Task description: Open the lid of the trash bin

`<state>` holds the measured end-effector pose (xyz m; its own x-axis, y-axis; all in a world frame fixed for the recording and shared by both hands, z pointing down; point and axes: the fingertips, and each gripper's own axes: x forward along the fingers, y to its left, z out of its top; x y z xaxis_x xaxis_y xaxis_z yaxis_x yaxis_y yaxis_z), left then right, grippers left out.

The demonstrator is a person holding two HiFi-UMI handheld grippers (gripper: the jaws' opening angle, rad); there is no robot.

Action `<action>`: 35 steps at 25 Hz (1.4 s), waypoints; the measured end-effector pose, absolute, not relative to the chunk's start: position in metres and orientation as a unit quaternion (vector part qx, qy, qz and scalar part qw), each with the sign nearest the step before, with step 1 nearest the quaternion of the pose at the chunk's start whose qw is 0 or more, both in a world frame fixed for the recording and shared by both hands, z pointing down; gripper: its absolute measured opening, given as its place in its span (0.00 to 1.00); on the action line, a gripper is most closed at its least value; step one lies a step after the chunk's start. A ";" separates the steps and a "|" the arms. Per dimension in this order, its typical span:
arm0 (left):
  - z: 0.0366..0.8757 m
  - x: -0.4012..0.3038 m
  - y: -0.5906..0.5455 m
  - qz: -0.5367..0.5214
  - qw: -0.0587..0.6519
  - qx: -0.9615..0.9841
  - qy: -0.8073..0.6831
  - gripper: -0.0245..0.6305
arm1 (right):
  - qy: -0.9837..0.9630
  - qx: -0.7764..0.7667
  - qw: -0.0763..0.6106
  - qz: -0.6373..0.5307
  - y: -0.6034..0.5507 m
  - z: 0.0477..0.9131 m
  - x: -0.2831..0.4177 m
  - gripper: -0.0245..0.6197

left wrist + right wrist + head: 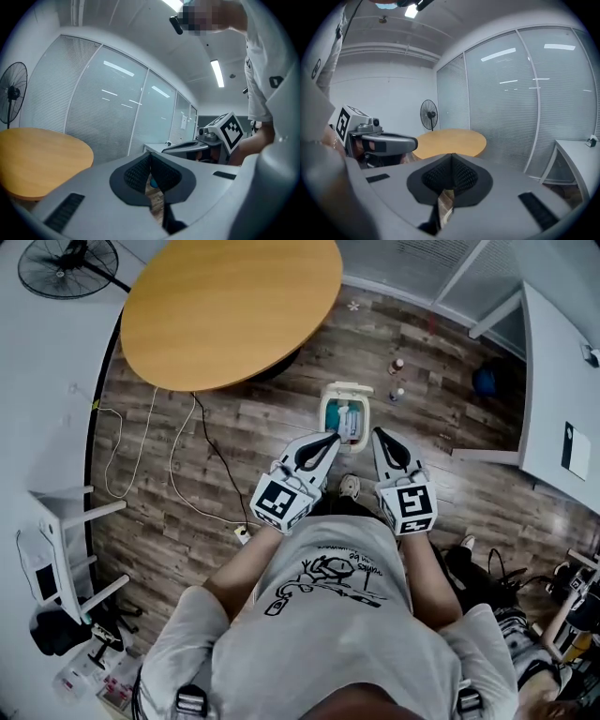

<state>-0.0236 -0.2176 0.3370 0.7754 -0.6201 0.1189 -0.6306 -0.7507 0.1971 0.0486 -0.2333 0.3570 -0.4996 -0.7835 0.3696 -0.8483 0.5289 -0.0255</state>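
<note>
My left gripper [331,438] and right gripper [378,433] hung side by side over the wooden floor [244,418], each with its fingers pressed together and nothing between them. The small white trash bin [326,416] stood on the floor just beyond and below my fingertips, between the two grippers, and my left tips overlapped its near rim from above. Its lid [345,388] appeared tipped back at the far edge. Inside I could see blue and white rubbish, too small to name. Beyond the bin and to the left stood a round wooden table [230,306], with a fan [70,266] further off. Loose cables [200,451] trailed over the floor left of my fingers. A white desk [562,399] stood to the right, cut off by the edge. Both gripper views looked out across the room, so neither showed the bin, only a sliver of floor under the closed pads.
</note>
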 end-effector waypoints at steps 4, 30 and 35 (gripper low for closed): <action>0.305 -0.024 -0.214 0.013 0.097 0.939 -0.330 0.07 | -0.861 0.481 0.141 0.087 -0.229 0.322 0.051 0.05; 0.175 -0.020 -0.189 -0.023 0.053 0.946 -0.319 0.07 | -0.865 0.498 0.064 0.023 -0.194 0.176 0.067 0.05; 0.172 -0.013 -0.183 -0.025 0.048 0.947 -0.317 0.07 | -0.865 0.498 0.060 0.016 -0.189 0.171 0.070 0.05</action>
